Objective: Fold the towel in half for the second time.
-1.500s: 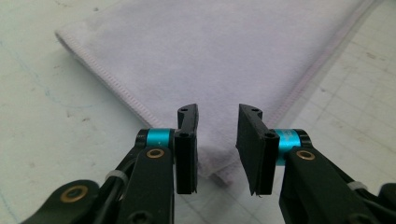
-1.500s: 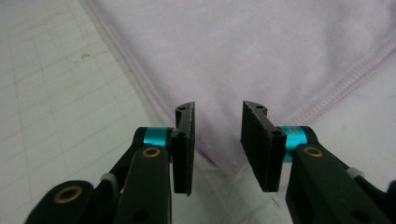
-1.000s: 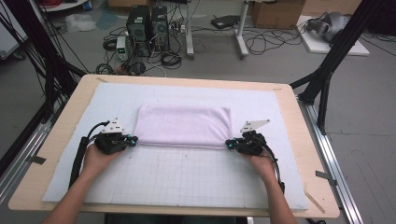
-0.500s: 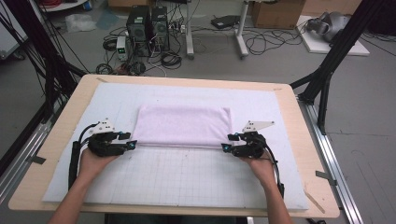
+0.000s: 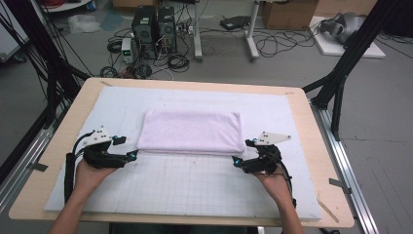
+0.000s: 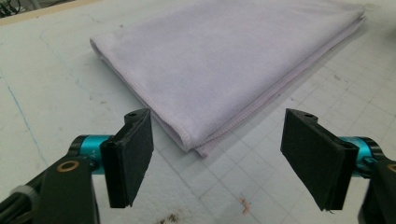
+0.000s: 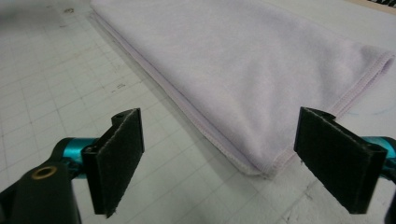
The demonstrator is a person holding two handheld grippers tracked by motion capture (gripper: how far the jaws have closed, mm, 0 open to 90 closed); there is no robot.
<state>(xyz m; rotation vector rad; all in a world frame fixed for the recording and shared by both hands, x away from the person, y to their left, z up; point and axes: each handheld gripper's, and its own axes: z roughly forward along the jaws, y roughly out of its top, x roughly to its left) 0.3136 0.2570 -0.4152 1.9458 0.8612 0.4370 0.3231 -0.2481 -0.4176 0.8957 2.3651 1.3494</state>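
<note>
A lilac towel point(image 5: 192, 131), folded into a long rectangle, lies flat on the white gridded mat point(image 5: 195, 195). My left gripper point(image 5: 125, 147) sits just off its near left corner and my right gripper point(image 5: 242, 151) just off its near right corner. Both sets of jaws have just been opening and now stand wide with nothing between the pads. In the left gripper view, the towel's corner point(image 6: 196, 147) rests on the mat beyond the gripper point(image 6: 223, 151), untouched. The right gripper view shows the other corner point(image 7: 261, 168) likewise lying free ahead of that gripper point(image 7: 226, 156).
The mat covers most of a wooden table point(image 5: 311, 146). Metal rails point(image 5: 348, 170) run along the table's sides, and black frame posts point(image 5: 341, 78) stand at its far corners. Computers and cables point(image 5: 156, 29) crowd the floor past the far edge.
Both grippers went from shut at the towel's near corners to open. They let the corners go and drew back slightly outward. The towel stays flat on the mat.
</note>
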